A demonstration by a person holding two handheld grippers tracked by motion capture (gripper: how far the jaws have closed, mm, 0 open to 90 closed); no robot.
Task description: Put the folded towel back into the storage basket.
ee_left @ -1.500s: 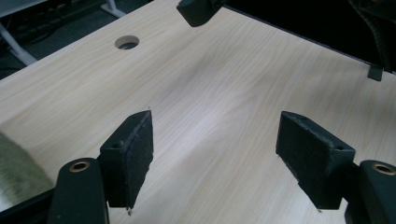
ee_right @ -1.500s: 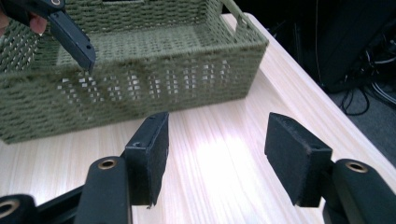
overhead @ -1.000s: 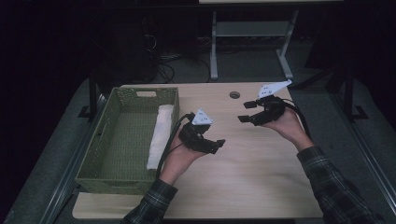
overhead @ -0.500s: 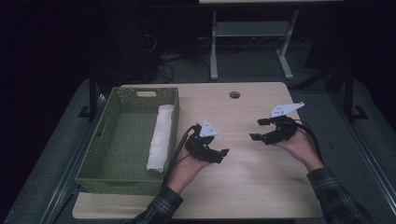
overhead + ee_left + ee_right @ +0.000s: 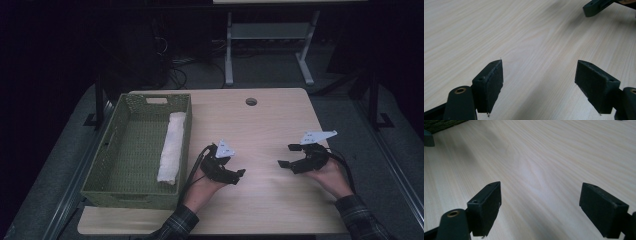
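The left gripper [image 5: 239,176] and the right gripper [image 5: 285,156] both have their jaws spread wide, holding nothing, low over the bare table [image 5: 270,120]. I think they should just rest apart now and not bump. The white rolled cloth [image 5: 171,147] lies inside the green basket [image 5: 112,192], along its right wall, pointing from near to far.

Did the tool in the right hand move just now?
Yes. The right tool has come back toward the person and outward, away from the round hole in the light wooden table, and now hangs open over bare wood.
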